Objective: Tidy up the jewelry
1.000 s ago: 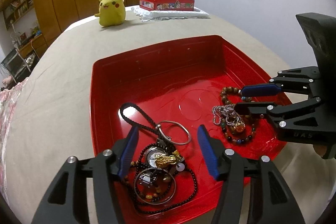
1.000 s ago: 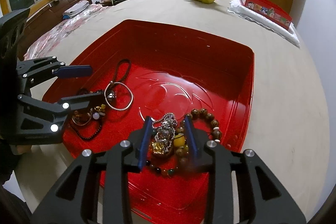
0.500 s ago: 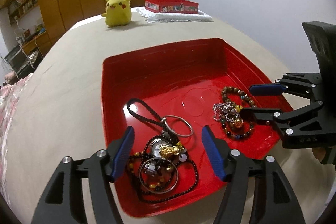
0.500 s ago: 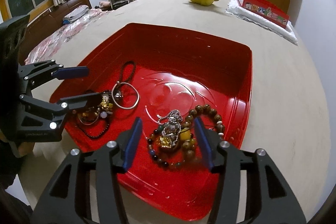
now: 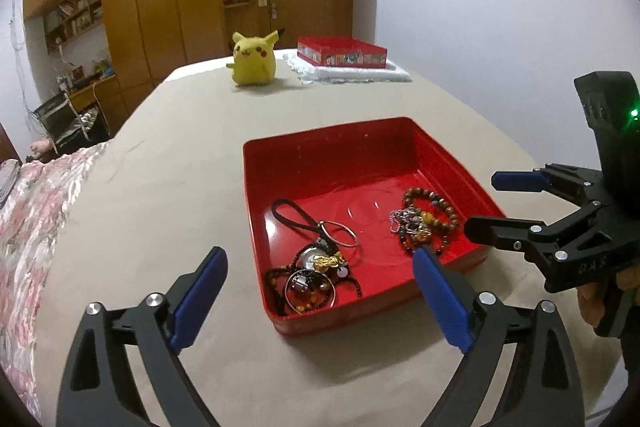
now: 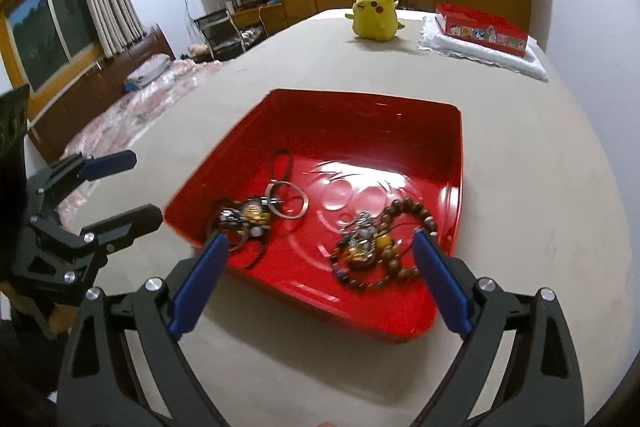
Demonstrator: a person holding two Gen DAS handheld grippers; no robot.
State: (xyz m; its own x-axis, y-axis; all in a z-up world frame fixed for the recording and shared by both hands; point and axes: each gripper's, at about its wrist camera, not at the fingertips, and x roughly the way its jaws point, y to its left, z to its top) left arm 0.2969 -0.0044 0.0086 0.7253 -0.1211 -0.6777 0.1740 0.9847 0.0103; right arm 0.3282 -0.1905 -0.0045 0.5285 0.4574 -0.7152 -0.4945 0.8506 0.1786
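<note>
In the left wrist view, the left gripper [image 5: 318, 301] fills the lower frame, its fingers [image 5: 199, 295] opening wide with nothing between them, above the red tray [image 5: 340, 155] at centre holding two jewelry heaps [image 5: 316, 275]. In the right wrist view, the right gripper [image 6: 320, 287] likewise spreads open and empty over the tray's near edge on the beige surface [image 6: 540, 187].
</note>
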